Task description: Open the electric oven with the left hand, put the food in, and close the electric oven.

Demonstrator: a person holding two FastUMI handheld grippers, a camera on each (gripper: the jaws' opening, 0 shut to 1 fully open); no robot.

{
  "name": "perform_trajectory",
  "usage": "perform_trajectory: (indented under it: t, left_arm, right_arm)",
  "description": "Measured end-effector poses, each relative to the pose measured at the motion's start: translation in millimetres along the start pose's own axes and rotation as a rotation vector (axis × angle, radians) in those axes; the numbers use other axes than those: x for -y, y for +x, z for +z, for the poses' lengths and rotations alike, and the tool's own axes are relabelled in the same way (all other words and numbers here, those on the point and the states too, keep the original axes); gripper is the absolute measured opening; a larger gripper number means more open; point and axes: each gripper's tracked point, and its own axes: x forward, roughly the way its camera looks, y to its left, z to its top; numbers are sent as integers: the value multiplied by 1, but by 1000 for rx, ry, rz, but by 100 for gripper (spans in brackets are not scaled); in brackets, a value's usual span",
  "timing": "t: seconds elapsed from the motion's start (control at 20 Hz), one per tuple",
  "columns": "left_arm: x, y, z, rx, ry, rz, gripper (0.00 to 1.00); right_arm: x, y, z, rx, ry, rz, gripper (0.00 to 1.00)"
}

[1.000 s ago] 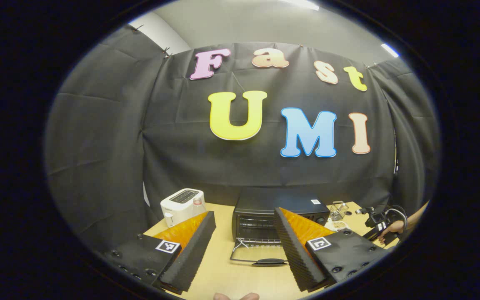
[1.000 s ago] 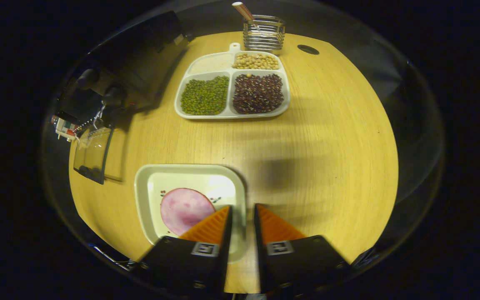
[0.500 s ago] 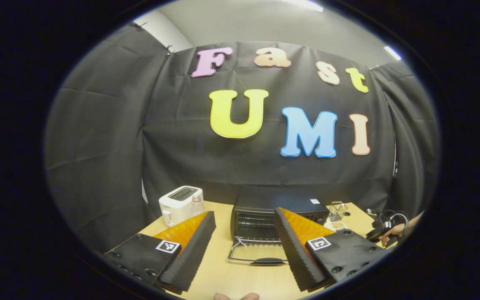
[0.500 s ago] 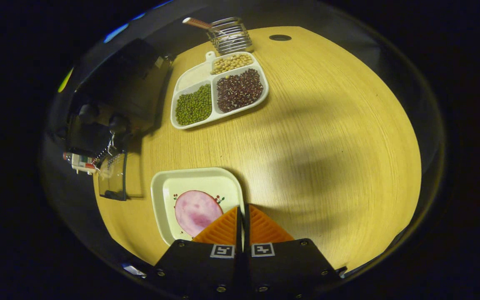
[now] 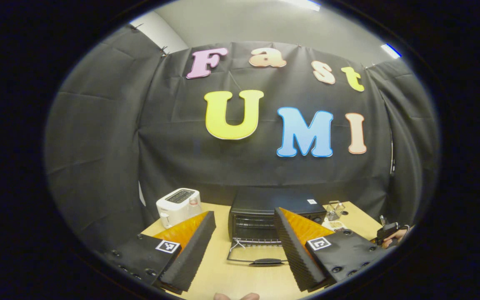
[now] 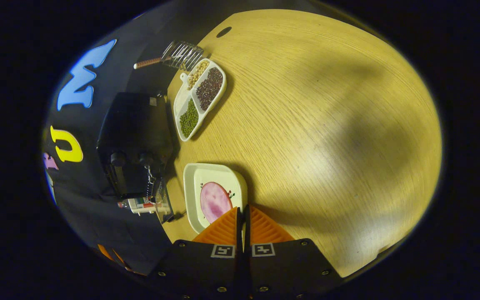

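The oven-opening step looks done and the food-loading step is in hand. In the left gripper view the electric oven [image 5: 275,210] is sitting at about 12 o'clock from the left gripper [image 5: 244,243], with its door [image 5: 256,255] lying flat on the table [image 5: 223,279] toward the camera and the wire rack showing in the mouth; the left gripper is hanging back from it with its fingers spread wide and gripping nothing. A white toaster [image 5: 178,205] is standing at the oven's 9 o'clock. In the right gripper view the right gripper [image 6: 242,218] is pressing its two fingers together on the near rim of the square plate [image 6: 194,183], with only a thin gap between them where the rim is passing, so it seems to be pinching the plate edge. The slice of ham [image 6: 215,202] is lying on the plate at roughly 11 o'clock from the fingertips. The oven [image 6: 133,137] is showing in this view at about 10 o'clock from the plate, just beside it, and a divided tray of beans [image 6: 198,100] is lying farther off at 12 o'clock. I judge the next move is calling for carrying the plate level, swinging it over the lowered door and sliding it onto the rack, keeping the pinch firm since the hold is on one edge only and the plate could tip.
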Motion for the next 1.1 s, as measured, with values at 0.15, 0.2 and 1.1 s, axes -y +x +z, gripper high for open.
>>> perform_trajectory:
  t: [0.15,0.2,1.1]
  left_arm:
    - [5,4,4,6,5,-14,95]
    - [8,5,4,7,6,-20,95]
    - [6,10,20,44,-4,-26,95]
  right_arm:
    - [-1,-2,-2,19,32,35,0]
    - [-1,-2,-2,26,38,40,1]
    - [-84,-45,-36,78,103,261,0]
